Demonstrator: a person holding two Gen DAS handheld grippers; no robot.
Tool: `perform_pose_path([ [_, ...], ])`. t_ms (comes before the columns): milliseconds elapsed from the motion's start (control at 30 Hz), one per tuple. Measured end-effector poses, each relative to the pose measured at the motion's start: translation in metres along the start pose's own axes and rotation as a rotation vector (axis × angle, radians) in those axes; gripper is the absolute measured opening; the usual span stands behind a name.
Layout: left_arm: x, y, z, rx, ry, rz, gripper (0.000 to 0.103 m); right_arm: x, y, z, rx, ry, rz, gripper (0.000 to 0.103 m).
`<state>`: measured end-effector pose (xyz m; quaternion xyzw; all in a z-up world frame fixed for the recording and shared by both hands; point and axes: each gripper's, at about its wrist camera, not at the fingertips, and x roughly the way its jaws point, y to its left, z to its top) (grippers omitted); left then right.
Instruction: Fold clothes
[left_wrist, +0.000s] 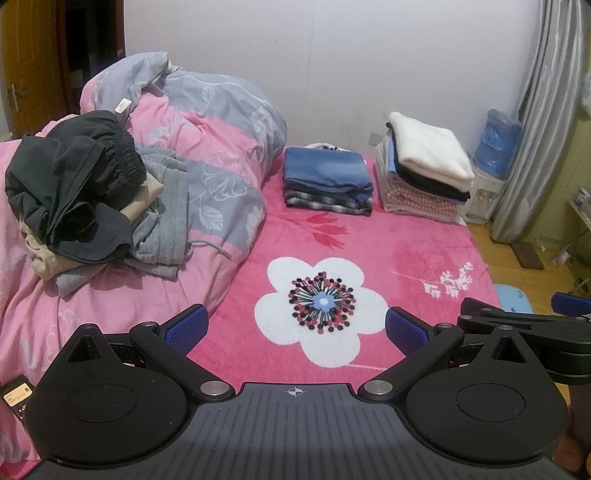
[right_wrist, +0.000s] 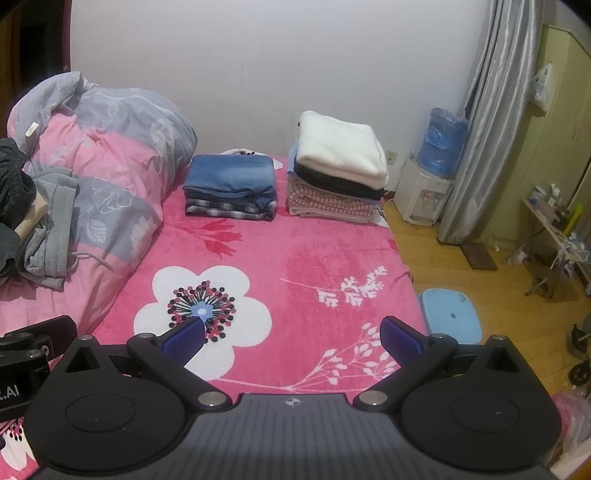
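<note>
A heap of unfolded clothes (left_wrist: 88, 195), black, grey and tan, lies on the rumpled duvet at the left; its edge shows at the left rim of the right wrist view as unfolded clothes (right_wrist: 40, 229). Two folded stacks sit by the far wall: a blue and plaid stack (left_wrist: 327, 181) (right_wrist: 231, 186) and a taller stack topped with white (left_wrist: 428, 170) (right_wrist: 338, 166). My left gripper (left_wrist: 295, 328) hovers open over the pink blanket's white flower, holding nothing. My right gripper (right_wrist: 293, 334) is also open and empty, above the blanket nearer the bed's right edge.
The pink flowered blanket (left_wrist: 369, 243) covers the bed. A pink and grey duvet (left_wrist: 207, 122) is bunched at the left. A water dispenser (right_wrist: 432, 173), grey curtain (right_wrist: 484, 122), blue stool (right_wrist: 452, 314) and cluttered small table (right_wrist: 554, 221) stand on the wooden floor to the right.
</note>
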<state>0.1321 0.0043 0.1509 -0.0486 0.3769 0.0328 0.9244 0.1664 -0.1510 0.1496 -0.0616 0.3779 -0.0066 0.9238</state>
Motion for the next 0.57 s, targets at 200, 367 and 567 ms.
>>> perform_pose_path([
  [200, -0.0002, 0.0, 0.0009, -0.001, -0.001, 0.0, 0.103, -0.0001, 0.0009, 0.0005, -0.001, -0.001, 0.0, 0.103],
  [367, -0.0001, 0.0003, 0.0001, -0.002, -0.001, -0.001, 0.103, 0.0004, 0.0014, -0.0001, -0.003, 0.0, 0.0, 0.103],
  [567, -0.0002, 0.0006, 0.0, -0.001, -0.001, 0.002, 0.103, 0.0002, 0.0026, 0.0, -0.002, 0.002, -0.003, 0.103],
])
